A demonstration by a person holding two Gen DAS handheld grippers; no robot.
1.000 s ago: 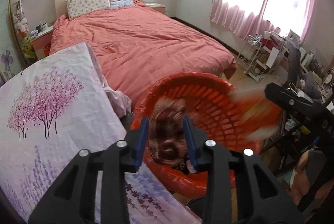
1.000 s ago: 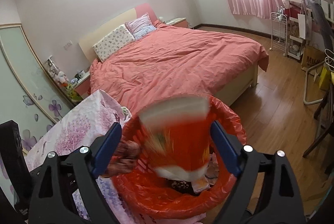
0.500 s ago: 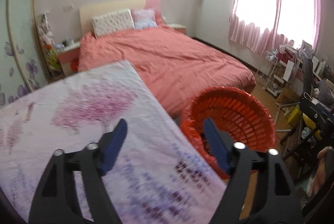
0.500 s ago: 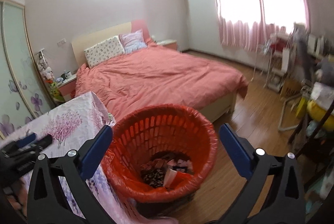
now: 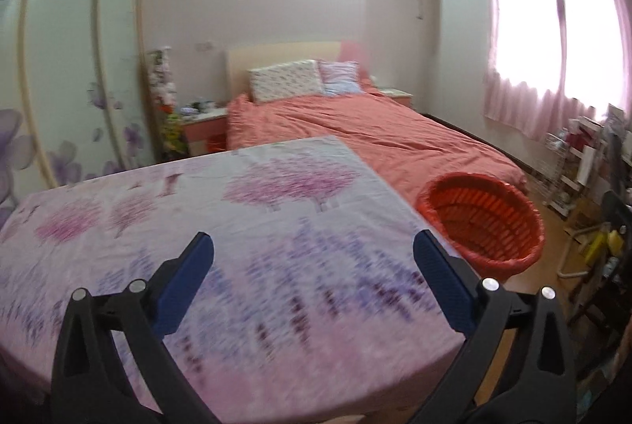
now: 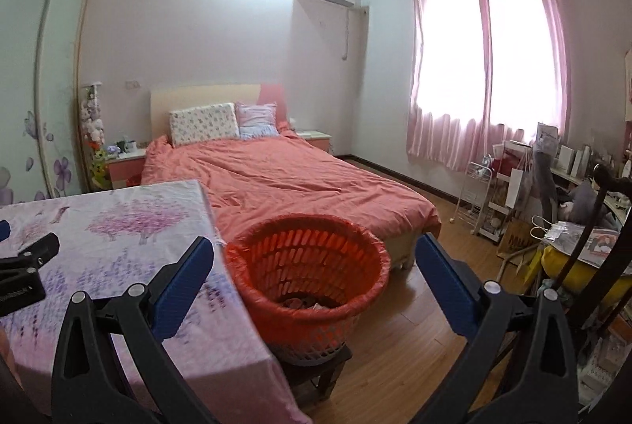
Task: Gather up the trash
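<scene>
An orange laundry-style basket (image 6: pixel 308 258) lined with an orange bag stands on a low stool beside the table, and scraps of trash (image 6: pixel 300 303) lie at its bottom. My right gripper (image 6: pixel 313 240) is open and empty, held back from the basket and facing it. My left gripper (image 5: pixel 312 238) hovers over the table's floral cloth (image 5: pixel 197 211). Its jaws are opening and nothing is between them. The basket (image 5: pixel 482 222) sits off to its right. No loose trash shows on the cloth.
A bed (image 6: pixel 284 183) with a salmon cover fills the room's middle behind the basket. Cluttered shelves and a desk (image 6: pixel 513 187) line the right wall under pink curtains. A sliding wardrobe (image 5: pixel 59 88) stands at the left. Wooden floor (image 6: pixel 395 364) lies to the right of the basket.
Both grippers let their trash drop into the basket and pulled back and up. The left one swung left over the table and its jaws spread wide.
</scene>
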